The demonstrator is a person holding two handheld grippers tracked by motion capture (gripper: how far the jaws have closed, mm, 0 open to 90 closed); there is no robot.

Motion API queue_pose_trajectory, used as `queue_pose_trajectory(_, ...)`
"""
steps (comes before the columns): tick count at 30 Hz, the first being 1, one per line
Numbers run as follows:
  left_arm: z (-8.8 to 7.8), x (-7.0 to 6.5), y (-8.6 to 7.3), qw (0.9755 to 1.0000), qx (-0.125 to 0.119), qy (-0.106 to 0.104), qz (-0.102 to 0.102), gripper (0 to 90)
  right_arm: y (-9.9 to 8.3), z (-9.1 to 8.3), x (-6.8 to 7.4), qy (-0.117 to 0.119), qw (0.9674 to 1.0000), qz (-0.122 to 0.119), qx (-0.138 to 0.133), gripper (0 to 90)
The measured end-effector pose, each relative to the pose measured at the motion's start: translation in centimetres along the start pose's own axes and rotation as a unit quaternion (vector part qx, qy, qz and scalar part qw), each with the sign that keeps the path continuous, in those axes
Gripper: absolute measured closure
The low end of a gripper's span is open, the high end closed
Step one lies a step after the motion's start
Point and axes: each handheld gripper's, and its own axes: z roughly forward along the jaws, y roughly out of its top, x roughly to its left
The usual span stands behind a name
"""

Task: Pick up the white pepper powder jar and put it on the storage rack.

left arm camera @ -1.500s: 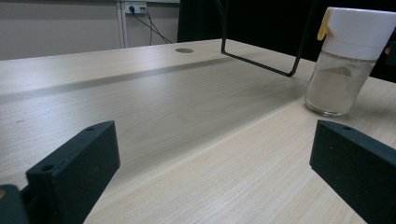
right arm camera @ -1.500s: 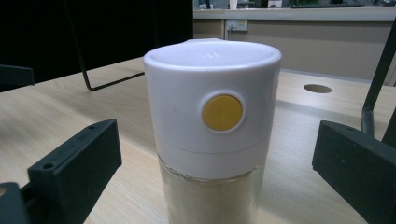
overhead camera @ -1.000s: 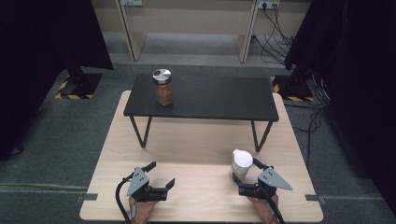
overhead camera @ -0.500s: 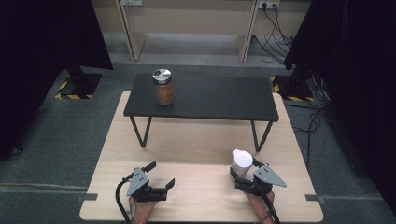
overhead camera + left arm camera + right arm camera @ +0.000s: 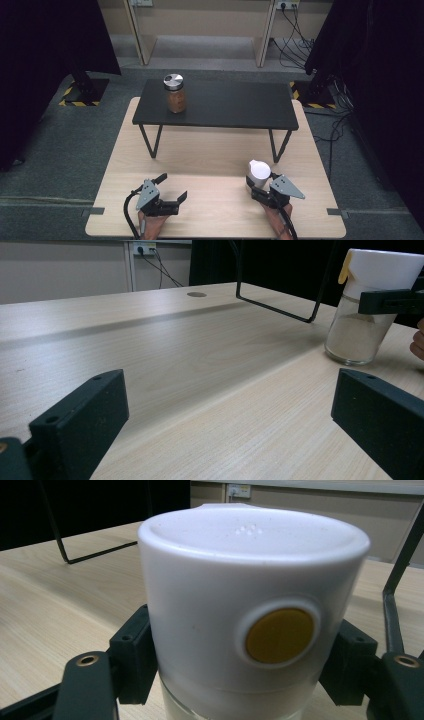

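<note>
A: From the high view, the right hand-held gripper (image 5: 260, 186) is clamping the white-capped jar (image 5: 259, 171) on the pale worktop (image 5: 215, 155); its jaws have just been closing. The left hand-held gripper (image 5: 172, 189) is sitting open and empty.

B: In the left gripper view, the jar (image 5: 367, 310) is standing far right of those spread jaws.

A: In the right gripper view, the jaws are pinching just under the cap (image 5: 250, 595). Glass there could be slipping or tipping on lifting, I'd judge.

B: Behind, a black bench (image 5: 215, 102) is carrying a brown jar (image 5: 175, 93); grey carpet is lying around.

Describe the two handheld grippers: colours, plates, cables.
Both are black. The left gripper and right gripper each carry a grey three-cornered plate with small holes on top. Blocky black fingers have screw holes. A black cable trails back from each.
</note>
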Motion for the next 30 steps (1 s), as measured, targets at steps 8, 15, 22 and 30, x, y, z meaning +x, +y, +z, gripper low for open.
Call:
queue_pose_trajectory(8, 0.0, 0.0, 0.0, 1.0, 0.0, 0.0, 0.0, 1.3, 0.3, 0.0, 0.4, -0.008, 1.0, 0.003, 0.004, 30.4)
queue_pose_trajectory(15, 0.0, 0.0, 0.0, 1.0, 0.001, -0.002, 0.0, 1.2, 0.4, -0.2, 0.4, -0.01, 0.9999, 0.003, 0.004, 30.5)
queue_pose_trajectory(22, 0.0, 0.1, 0.0, 1.0, 0.0, -0.003, 0.0, 1.2, 0.9, -0.5, 0.3, -0.011, 0.9999, 0.009, 0.0, 30.6)
queue_pose_trajectory(30, 0.0, 0.1, 0.0, 1.0, 0.0, -0.003, 0.0, 1.3, 1.9, -0.7, 0.0, -0.009, 0.9999, 0.012, 0.001, 30.6)
